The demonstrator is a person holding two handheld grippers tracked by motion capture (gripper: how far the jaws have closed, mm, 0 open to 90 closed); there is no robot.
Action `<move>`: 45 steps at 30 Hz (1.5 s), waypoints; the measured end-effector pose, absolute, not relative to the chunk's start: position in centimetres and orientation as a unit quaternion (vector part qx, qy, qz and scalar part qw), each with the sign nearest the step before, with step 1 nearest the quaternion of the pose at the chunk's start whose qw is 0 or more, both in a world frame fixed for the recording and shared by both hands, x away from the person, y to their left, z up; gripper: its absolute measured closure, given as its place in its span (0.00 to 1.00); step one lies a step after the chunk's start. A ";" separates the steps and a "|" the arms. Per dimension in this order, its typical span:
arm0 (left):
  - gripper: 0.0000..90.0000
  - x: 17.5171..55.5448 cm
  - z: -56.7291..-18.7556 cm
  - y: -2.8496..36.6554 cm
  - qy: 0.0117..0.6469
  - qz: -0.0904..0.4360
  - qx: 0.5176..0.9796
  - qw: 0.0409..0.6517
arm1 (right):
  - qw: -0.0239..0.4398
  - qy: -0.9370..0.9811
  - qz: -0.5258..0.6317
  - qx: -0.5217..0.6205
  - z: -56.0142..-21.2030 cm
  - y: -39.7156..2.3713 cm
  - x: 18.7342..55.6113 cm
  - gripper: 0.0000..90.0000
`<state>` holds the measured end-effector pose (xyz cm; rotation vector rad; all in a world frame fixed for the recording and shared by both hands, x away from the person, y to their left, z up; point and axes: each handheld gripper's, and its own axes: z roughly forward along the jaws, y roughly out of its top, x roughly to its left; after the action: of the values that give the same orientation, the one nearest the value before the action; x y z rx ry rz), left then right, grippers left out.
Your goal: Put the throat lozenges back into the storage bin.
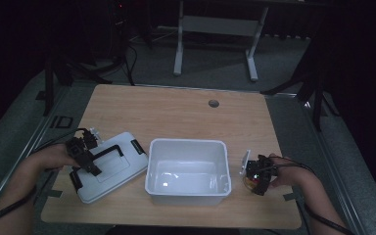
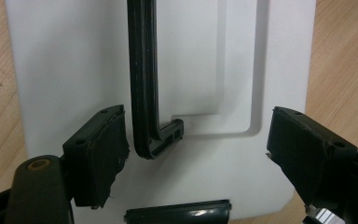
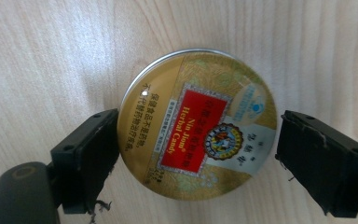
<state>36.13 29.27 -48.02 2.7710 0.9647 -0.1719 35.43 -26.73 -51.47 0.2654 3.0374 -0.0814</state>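
Note:
A white lid (image 1: 112,171) with a black handle (image 1: 108,151) lies flat on the table, left of an open white bin (image 1: 186,196). My left gripper (image 1: 84,157) hovers over the lid's left part. In the left gripper view its jaws (image 2: 198,126) stand open, with the handle's corner (image 2: 156,140) between them, close to the left pad (image 2: 105,154) and far from the right one. Right of the bin, my right gripper (image 1: 257,177) points down at a round gold candy tin (image 3: 198,123) lying on the wood. Its jaws (image 3: 200,123) straddle the tin; the left pad (image 3: 91,161) meets the rim, while the right pad stands just clear.
The bin's inside looks bare. A round cable hole (image 1: 214,103) sits near the table's far edge. Bare wood stretches behind the bin and lid. A black clip (image 2: 177,214) edges the lid's near side. Desk legs (image 1: 178,49) stand on the floor beyond the table.

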 end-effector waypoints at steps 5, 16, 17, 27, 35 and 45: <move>0.22 36.1 -48.1 29.3 0.327 -0.060 0.938 0.098 | 0.042 0.996 -0.027 0.077 -51.7 -26.6 35.5 0.22; 0.22 36.2 -47.8 29.6 0.331 -0.056 0.936 0.104 | 0.038 0.998 -0.015 0.041 -48.4 -26.7 34.1 0.23; 0.22 36.1 -47.7 29.5 0.331 -0.057 0.937 0.101 | 0.036 0.999 -0.014 0.039 -48.1 -26.7 34.0 0.23; 0.22 36.1 -47.6 29.1 0.325 -0.061 0.939 0.091 | 0.050 0.998 -0.025 0.010 -44.7 -25.7 32.7 0.23; 0.22 36.0 -47.5 28.9 0.322 -0.064 0.940 0.092 | 0.066 0.998 -0.012 -0.013 -41.7 -24.6 31.9 0.23; 0.22 36.0 -47.4 28.8 0.320 -0.061 0.941 0.087 | 0.093 0.995 0.006 -0.043 -37.9 -22.6 31.0 0.23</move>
<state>36.00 28.76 -47.36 2.8032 0.9544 -0.1802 30.97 -22.57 -37.92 -0.1269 2.9519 0.0189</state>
